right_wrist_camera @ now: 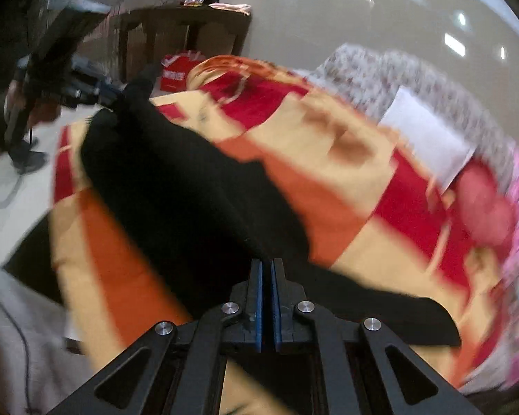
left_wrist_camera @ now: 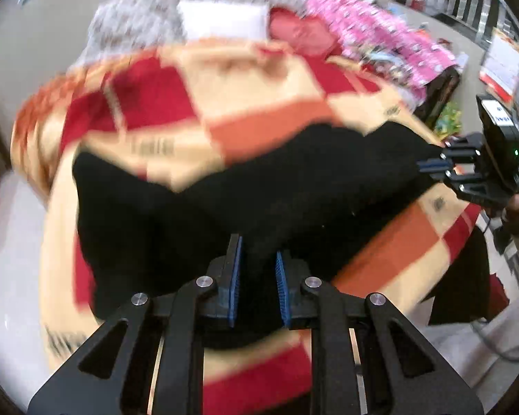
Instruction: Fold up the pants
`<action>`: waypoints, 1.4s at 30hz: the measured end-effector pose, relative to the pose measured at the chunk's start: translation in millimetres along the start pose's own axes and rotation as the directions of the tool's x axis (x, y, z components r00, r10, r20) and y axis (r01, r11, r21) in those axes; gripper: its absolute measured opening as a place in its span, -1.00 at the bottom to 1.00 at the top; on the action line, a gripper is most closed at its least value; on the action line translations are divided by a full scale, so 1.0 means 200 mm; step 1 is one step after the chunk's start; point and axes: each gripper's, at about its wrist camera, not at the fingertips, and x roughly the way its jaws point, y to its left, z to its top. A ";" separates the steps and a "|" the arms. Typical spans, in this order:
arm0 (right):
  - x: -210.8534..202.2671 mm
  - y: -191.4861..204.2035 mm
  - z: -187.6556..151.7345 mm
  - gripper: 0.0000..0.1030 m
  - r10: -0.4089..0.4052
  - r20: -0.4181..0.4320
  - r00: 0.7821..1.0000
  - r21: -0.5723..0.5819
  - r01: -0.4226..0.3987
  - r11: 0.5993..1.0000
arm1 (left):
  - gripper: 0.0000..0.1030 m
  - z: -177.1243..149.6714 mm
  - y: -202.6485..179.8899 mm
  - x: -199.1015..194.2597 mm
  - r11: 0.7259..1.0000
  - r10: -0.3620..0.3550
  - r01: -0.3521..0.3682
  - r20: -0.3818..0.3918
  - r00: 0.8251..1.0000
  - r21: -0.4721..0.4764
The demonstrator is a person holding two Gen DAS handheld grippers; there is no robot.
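Two grippers hold the black pants (left_wrist_camera: 225, 200) at once, one at each end of an edge, and the cloth hangs between them over the bed's checked blanket (left_wrist_camera: 259, 103). The left gripper (left_wrist_camera: 257, 276) is pinched on a bunch of the black fabric; its blue pads stand somewhat apart, with cloth filling the gap between them. The right gripper (right_wrist_camera: 267, 297) is clamped nearly flat on a thin fold of the same garment, which runs forward and to the left from its tips toward the other gripper. Both views are smeared by motion blur, so how the pants lie beyond the grippers is hard to read.

For this step, probably carrying the held edge over to make a fold, the grippers should travel together at one height and keep the edge between them taut but not stretched. Slack would let the middle sag and crease. The far end of the pants, ahead of the left gripper, rests on the blanket and should stay put as an anchor. Lower the held edge flat onto the blanket before letting go, both sides at once.
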 end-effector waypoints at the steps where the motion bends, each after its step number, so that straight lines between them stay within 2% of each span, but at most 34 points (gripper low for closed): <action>1: 0.06 0.04 -0.05 -0.92 0.019 -0.031 0.999 0.019 -0.019 1.000 | -0.67 -0.05 0.02 0.01 0.999 0.004 -0.005 -0.019 1.000 -0.044; 3: 0.11 0.09 -0.10 -0.93 0.050 -0.055 0.997 0.034 -0.048 0.998 | -0.66 -0.08 0.04 -0.02 0.995 -0.025 0.022 -0.023 0.999 -0.096; 5: 0.10 0.12 -0.09 -0.93 0.082 -0.050 0.995 0.051 -0.080 0.996 | -0.58 -0.09 0.07 -0.11 0.991 0.001 -0.002 -0.004 1.000 -0.132; 7: 0.08 0.12 -0.06 -0.91 0.157 -0.031 0.987 0.094 -0.154 0.984 | -0.28 -0.08 0.09 -0.20 0.990 0.023 -0.019 0.022 1.000 -0.138; 9: 0.06 0.12 0.01 -0.84 0.207 0.000 0.978 0.131 -0.206 0.970 | 0.19 -0.07 0.11 -0.28 0.988 0.060 -0.050 0.060 0.996 -0.146; 11: 0.05 0.10 0.08 -0.71 0.172 0.037 0.984 0.146 -0.176 0.973 | 0.29 -0.05 0.11 -0.32 0.983 0.107 -0.091 0.091 0.990 -0.160; 12: 0.07 0.07 0.14 -0.66 0.147 0.058 0.987 0.169 -0.155 0.973 | 0.29 -0.04 0.12 -0.33 0.980 0.122 -0.103 0.101 0.987 -0.172; 14: 0.10 0.01 0.24 -0.52 0.144 0.103 0.984 0.234 -0.165 0.958 | 0.29 -0.01 0.16 -0.35 0.971 0.136 -0.109 0.113 0.984 -0.213; 16: 0.17 -0.07 0.34 -0.19 0.140 0.113 0.984 0.331 -0.170 0.928 | 0.29 0.01 0.21 -0.35 0.962 0.115 -0.076 0.135 0.984 -0.262; 18: 0.31 -0.13 0.45 -0.16 0.180 0.085 0.980 0.397 -0.199 0.896 | 0.41 0.03 0.24 -0.33 0.949 0.133 -0.083 0.146 0.980 -0.305; 20: 0.42 -0.14 0.51 -0.16 0.207 0.073 0.976 0.415 -0.218 0.883 | 0.41 0.03 0.25 -0.26 0.940 0.182 -0.143 0.101 0.978 -0.311; 21: 0.47 -0.13 0.53 -0.17 0.224 0.066 0.972 0.417 -0.230 0.879 | 0.41 0.02 0.25 -0.23 0.936 0.202 -0.168 0.083 0.976 -0.310; 23: 0.58 -0.10 0.55 -0.66 0.208 0.042 0.977 0.412 -0.207 0.887 | 0.41 0.00 0.25 -0.14 0.926 0.253 -0.237 0.017 0.967 -0.294; 24: 0.60 -0.09 0.56 -0.80 0.182 0.032 0.983 0.397 -0.179 0.900 | 0.41 -0.02 0.24 -0.10 0.923 0.275 -0.269 -0.016 0.961 -0.276; 26: 0.57 -0.07 0.58 -0.81 0.132 0.049 0.990 0.368 -0.140 0.919 | 0.41 -0.08 0.23 -0.07 0.912 0.319 -0.320 -0.049 0.947 -0.255; 29: 0.57 -0.05 0.58 -0.81 0.003 0.052 0.999 0.321 -0.020 0.947 | 0.41 -0.19 0.30 -0.01 0.907 0.277 -0.292 -0.093 0.956 -0.305; 31: 0.67 -0.05 0.56 -0.81 0.020 0.017 1.000 0.343 -0.024 0.939 | 0.44 -0.20 0.35 0.00 0.892 0.224 -0.246 -0.102 0.969 -0.379; 32: 0.68 -0.06 0.56 -0.81 0.010 0.047 0.999 0.359 -0.026 0.933 | 0.44 -0.20 0.36 -0.01 0.884 0.213 -0.236 -0.103 0.972 -0.402; 34: 0.65 -0.09 0.55 -0.81 0.026 0.044 0.999 0.389 -0.042 0.920 | 0.43 -0.16 0.33 -0.07 0.882 0.258 -0.270 -0.084 0.962 -0.386; 36: 0.56 -0.12 0.54 -0.81 0.059 0.054 0.997 0.428 -0.076 0.901 | 0.43 -0.12 0.28 -0.15 0.885 0.304 -0.303 -0.054 0.951 -0.353; 39: 0.33 -0.10 0.47 -0.75 0.068 0.120 0.990 0.418 -0.113 0.902 | 0.44 -0.05 0.21 -0.25 0.904 0.295 -0.272 0.021 0.955 -0.330; 42: 0.19 -0.06 0.32 -0.74 0.087 0.131 0.988 0.424 -0.135 0.895 | 0.44 -0.02 0.15 -0.23 0.917 0.273 -0.244 0.050 0.961 -0.314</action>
